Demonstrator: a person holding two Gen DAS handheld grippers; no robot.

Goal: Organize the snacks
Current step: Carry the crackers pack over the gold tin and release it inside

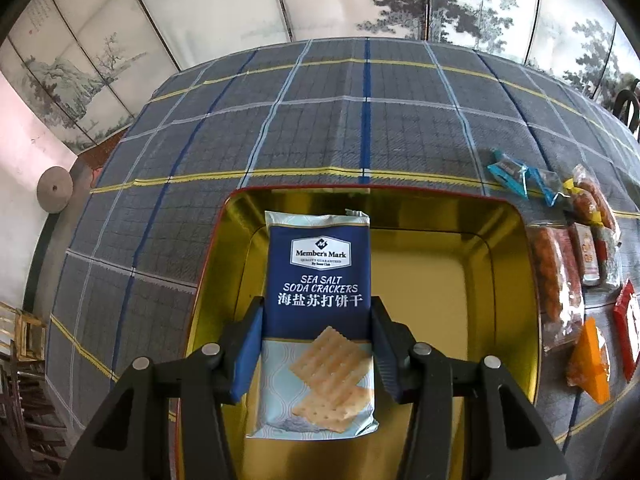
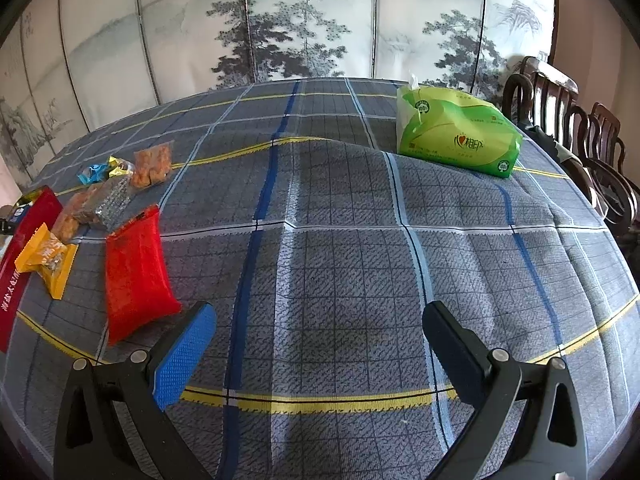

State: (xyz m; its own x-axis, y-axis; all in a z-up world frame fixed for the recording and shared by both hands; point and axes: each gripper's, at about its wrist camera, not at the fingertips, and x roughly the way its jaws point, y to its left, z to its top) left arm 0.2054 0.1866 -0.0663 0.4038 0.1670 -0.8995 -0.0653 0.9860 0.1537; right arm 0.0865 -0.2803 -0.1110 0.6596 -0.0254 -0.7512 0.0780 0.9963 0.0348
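The left gripper point(image 1: 318, 344) is clamped on a packet of sea salt soda crackers point(image 1: 318, 320), a blue and pale wrapper printed with two square crackers. Its two fingers, faced with blue pads point(image 1: 248, 354), press against the packet's long side edges about halfway along, so the jaws stand only as far apart as the packet is wide. The packet points away from the camera and sits over the inside of a large tin point(image 1: 508, 264) with a shiny gold interior and a red outer rim; whether its far end touches the tin floor cannot be told. The tin rests on a table covered by a grey plaid tablecloth point(image 1: 320, 120) with blue, white and yellow lines. To the right of the tin, more snacks lie loose on the cloth: small blue-wrapped sweets point(image 1: 508, 172), clear packs of orange-brown pieces point(image 1: 556, 280), an orange packet point(image 1: 592, 364) and a red one at the edge of view. In the right wrist view, the right gripper point(image 2: 320, 328) has its jaws spread wide with nothing between them, over bare cloth. A red snack bag point(image 2: 134, 276) lies just beside its left finger, apart from it. Farther left lie a yellow packet point(image 2: 46, 258) and the other small snacks. A green pack of tissues point(image 2: 456, 132) sits at the far right of the table, near dark wooden chairs point(image 2: 580, 140). A painted folding screen point(image 2: 304, 20) stands behind the table.
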